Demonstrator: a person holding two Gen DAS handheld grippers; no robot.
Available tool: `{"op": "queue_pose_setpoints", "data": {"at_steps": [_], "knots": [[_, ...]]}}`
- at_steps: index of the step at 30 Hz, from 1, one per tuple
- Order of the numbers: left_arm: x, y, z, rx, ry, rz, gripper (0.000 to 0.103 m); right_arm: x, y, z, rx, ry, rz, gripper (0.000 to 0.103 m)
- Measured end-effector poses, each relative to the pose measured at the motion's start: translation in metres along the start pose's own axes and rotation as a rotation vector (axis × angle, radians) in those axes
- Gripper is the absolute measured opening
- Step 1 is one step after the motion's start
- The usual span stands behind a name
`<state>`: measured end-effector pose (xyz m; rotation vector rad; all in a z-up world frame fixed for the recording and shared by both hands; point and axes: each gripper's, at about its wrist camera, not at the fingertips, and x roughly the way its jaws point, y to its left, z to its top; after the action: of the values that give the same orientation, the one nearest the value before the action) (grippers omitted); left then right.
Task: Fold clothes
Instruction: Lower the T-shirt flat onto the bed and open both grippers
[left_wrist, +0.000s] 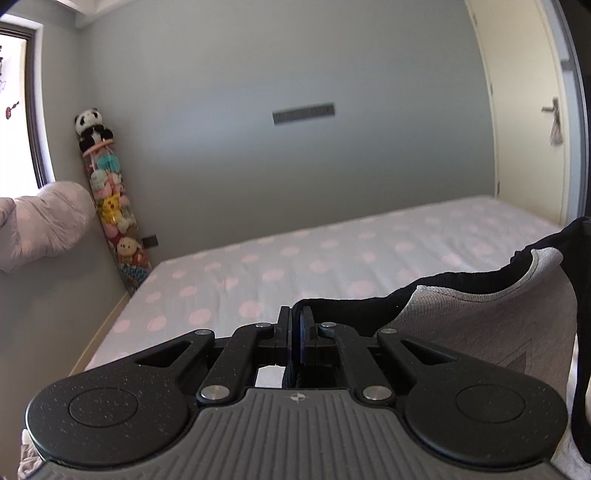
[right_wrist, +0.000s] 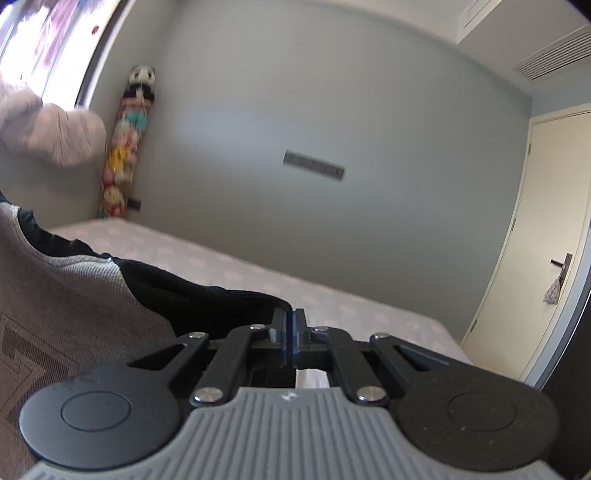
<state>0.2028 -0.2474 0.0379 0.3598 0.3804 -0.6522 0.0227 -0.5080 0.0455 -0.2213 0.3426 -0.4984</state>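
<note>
While a garment (left_wrist: 461, 325) is held aloft over a bed (left_wrist: 332, 251), each of its two upper corners is seen pinched in a gripper. The left gripper (left_wrist: 295, 325) is closed tight on the dark edge at one end, and the right gripper (right_wrist: 291, 328) is clamped on the same dark edge at the other, so that the cloth is stretched between the two and hangs down from them. The garment is shown as grey knit with a black trim and a printed pattern on its face; its lower part is out of view.

The fabric is judged to be light, soft and limp: it can be expected to sag and swing between the grips, and to crease wherever it is laid. Slipping is thought unlikely while the doubled trim is kept between the pads. The corners along that stitched edge are judged the best places to be held, since the cloth can then be lowered flat onto the dotted sheet. A tube of plush toys (left_wrist: 114, 206), topped by a panda (left_wrist: 90, 127), is seen in the corner, and a door (left_wrist: 528, 122) at the right.
</note>
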Motion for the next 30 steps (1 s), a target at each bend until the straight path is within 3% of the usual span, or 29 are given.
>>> {"op": "queue_pose_setpoints", "data": {"at_steps": [9, 15, 21, 25, 27, 28, 30], "knots": [[0.189, -0.009, -0.058, 0.016, 0.271, 0.033, 0.002, 0.200, 0.028, -0.069, -0.058, 0.247, 0.038, 0.003], [0.248, -0.015, -0.095, 0.016, 0.377, 0.023, 0.002, 0.269, 0.048, -0.117, -0.067, 0.384, 0.089, 0.003], [0.273, -0.018, -0.106, 0.015, 0.433, 0.018, 0.004, 0.294, 0.055, -0.140, -0.024, 0.470, 0.126, 0.005], [0.267, -0.007, -0.103, -0.053, 0.450, 0.004, 0.027, 0.285, 0.048, -0.136, 0.015, 0.484, 0.141, 0.013], [0.251, 0.003, -0.097, -0.088, 0.425, -0.004, 0.040, 0.274, 0.039, -0.129, 0.041, 0.480, 0.142, 0.035], [0.239, 0.009, -0.093, -0.102, 0.411, -0.006, 0.049, 0.269, 0.035, -0.125, 0.055, 0.478, 0.142, 0.036], [0.215, 0.020, -0.087, -0.120, 0.392, -0.006, 0.050, 0.259, 0.026, -0.117, 0.081, 0.473, 0.142, 0.036]]}}
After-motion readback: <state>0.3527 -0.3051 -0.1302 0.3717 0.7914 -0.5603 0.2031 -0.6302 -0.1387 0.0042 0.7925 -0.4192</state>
